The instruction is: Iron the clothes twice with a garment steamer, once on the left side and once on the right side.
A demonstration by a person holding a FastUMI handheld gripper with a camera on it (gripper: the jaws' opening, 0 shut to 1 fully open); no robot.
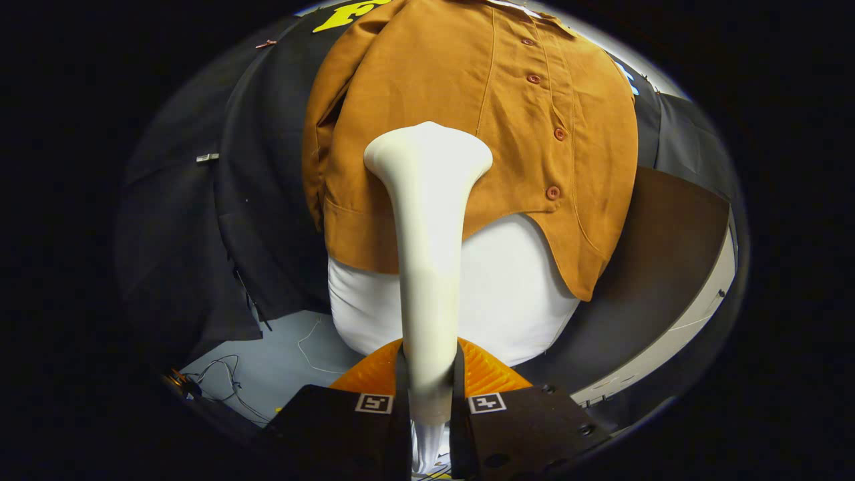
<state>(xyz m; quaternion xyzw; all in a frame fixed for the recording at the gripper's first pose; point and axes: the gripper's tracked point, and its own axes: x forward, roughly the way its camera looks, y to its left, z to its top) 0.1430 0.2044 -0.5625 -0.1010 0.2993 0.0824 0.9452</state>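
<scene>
Gripper clamped on steamer handle.
Both fingers pinch it; flared head points forward at lower left of the brown shirt.

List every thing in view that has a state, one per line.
gripper: shut on the garment steamer's handle.
garment steamer: held upright, head at the shirt's lower front, left of the buttons.
shirt: hanging, buttoned, over a white form.
white form: upright, lower part showing below the shirt's hem.
</scene>
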